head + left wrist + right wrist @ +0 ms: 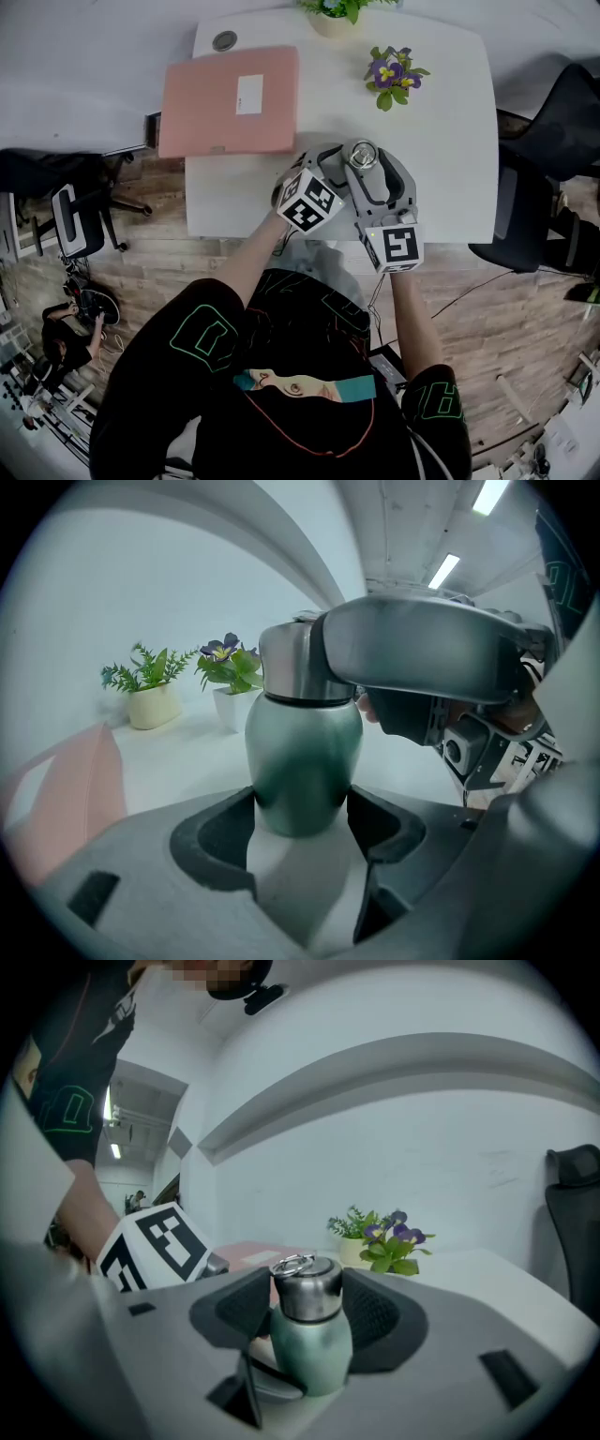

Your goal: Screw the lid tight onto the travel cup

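Steadying the travel cup (305, 752), the left claw (300, 819) clamps its body; the right claw (307, 1309) grips the lid (307, 1290) to twist.

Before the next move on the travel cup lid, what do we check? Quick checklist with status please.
1. Left gripper clamped on the cup body: ok, both pads press on its lower part.
2. Right gripper on the lid: ok, a jaw sits against each side of it.
3. Lid straight on the cup: ok, no tilt shows.
4. Lid fully tight: cannot tell, only a dark seam shows under it.
5. Cup resting on the table: cannot tell.
6. Room to turn: ok, the potted flowers and the pink folder stand apart from the cup.
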The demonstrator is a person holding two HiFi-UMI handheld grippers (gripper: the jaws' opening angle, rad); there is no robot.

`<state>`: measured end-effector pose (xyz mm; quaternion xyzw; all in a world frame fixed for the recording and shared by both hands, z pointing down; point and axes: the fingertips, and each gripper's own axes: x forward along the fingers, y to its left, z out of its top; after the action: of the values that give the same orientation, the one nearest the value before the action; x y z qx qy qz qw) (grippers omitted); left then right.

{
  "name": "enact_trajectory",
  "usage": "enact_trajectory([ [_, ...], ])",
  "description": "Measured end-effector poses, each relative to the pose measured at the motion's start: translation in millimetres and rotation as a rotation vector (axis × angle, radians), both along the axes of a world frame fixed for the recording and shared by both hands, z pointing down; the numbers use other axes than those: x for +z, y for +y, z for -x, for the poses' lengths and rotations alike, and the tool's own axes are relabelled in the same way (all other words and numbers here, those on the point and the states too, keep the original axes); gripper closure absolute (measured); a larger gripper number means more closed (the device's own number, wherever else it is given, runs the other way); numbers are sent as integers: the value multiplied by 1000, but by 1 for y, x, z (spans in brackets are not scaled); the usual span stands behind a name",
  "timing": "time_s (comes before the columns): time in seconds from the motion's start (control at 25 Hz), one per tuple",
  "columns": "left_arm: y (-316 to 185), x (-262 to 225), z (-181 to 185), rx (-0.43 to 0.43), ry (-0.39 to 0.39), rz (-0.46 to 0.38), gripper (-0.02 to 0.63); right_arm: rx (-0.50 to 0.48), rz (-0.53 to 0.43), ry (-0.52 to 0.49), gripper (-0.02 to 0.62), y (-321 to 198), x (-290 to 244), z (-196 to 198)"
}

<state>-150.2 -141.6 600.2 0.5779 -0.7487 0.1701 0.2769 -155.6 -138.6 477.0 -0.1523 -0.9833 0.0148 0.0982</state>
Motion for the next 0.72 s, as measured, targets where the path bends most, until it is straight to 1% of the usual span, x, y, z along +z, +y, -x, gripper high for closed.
enact_trajectory([
  [0.2,0,1,0,-7,14,-6,285,-101,-78,13,345,-1,2,-1],
  [0.36,0,2,0,-6,16,-7,287,-192,-94,35,327,-4,0,-3],
  [0.48,0,1,0,-5,14,-4,287,-298,-111,60,321,-4,-2,-3],
  [0.56,-1,1,0,-4,13,-3,287,-373,-133,76,340,-4,-2,-3],
  [0.72,0,3,-1,-2,15,1,287,-528,-145,106,344,-2,-4,-2],
])
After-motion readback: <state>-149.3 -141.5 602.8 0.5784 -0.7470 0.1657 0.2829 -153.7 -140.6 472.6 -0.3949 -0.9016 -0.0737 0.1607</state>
